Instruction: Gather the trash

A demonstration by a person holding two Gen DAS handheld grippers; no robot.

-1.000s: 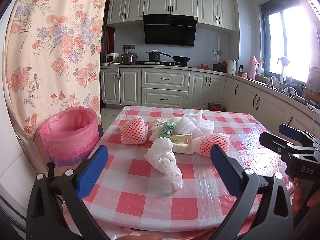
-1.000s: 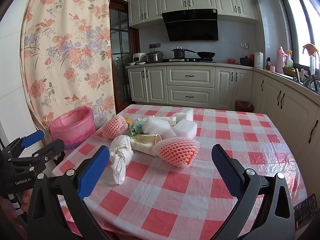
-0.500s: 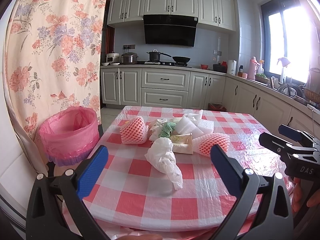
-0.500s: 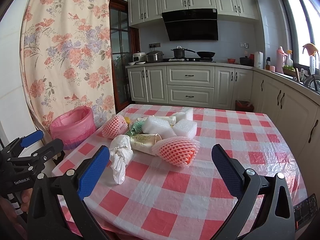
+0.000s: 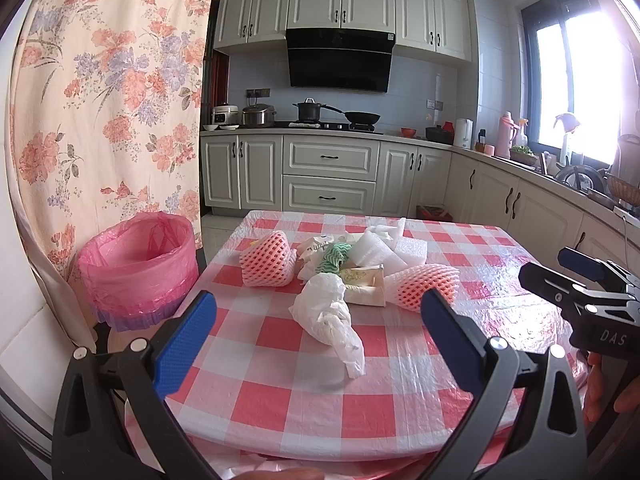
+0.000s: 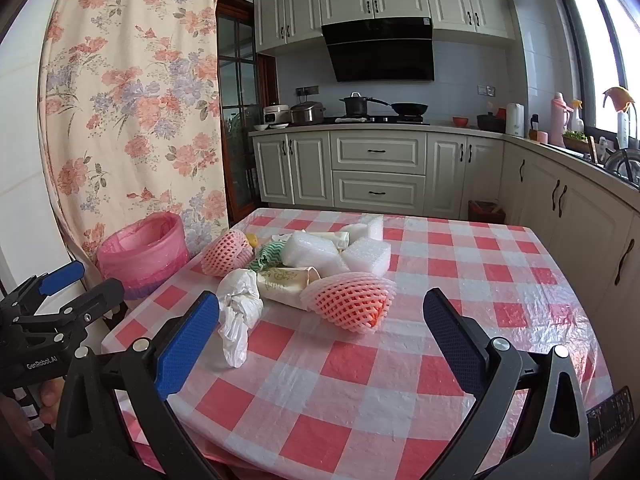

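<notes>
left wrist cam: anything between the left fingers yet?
No. The left gripper is open with nothing in it, and the white plastic bag lies on the checked tablecloth beyond its fingers.

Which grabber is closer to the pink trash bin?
Left. The left hand-held gripper hangs open at the table's near edge beside the pink trash bin; the right hand-held gripper is open farther along, across from it.
</notes>
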